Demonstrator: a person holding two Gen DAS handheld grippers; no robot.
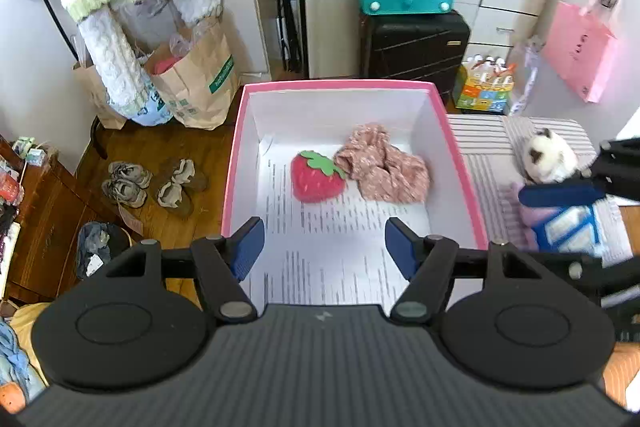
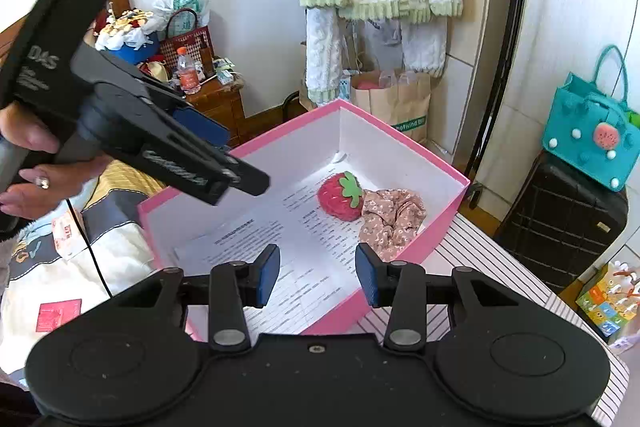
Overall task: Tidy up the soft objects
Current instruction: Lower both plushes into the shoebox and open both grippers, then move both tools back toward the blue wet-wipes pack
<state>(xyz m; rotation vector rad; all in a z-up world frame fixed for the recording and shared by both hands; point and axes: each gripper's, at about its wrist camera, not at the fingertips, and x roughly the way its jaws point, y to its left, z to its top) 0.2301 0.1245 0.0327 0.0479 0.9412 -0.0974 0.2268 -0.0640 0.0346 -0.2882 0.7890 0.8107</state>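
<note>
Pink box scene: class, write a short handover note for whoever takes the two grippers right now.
Left gripper: open, empty, above the box's near end.
Right gripper: open, empty, over the box's edge.
Pink box: strawberry and floral cloth lie inside, touching, on printed paper.
Done: those two are stowed.
Left: plush cat on the striped surface beside the box, apparently next.
</note>
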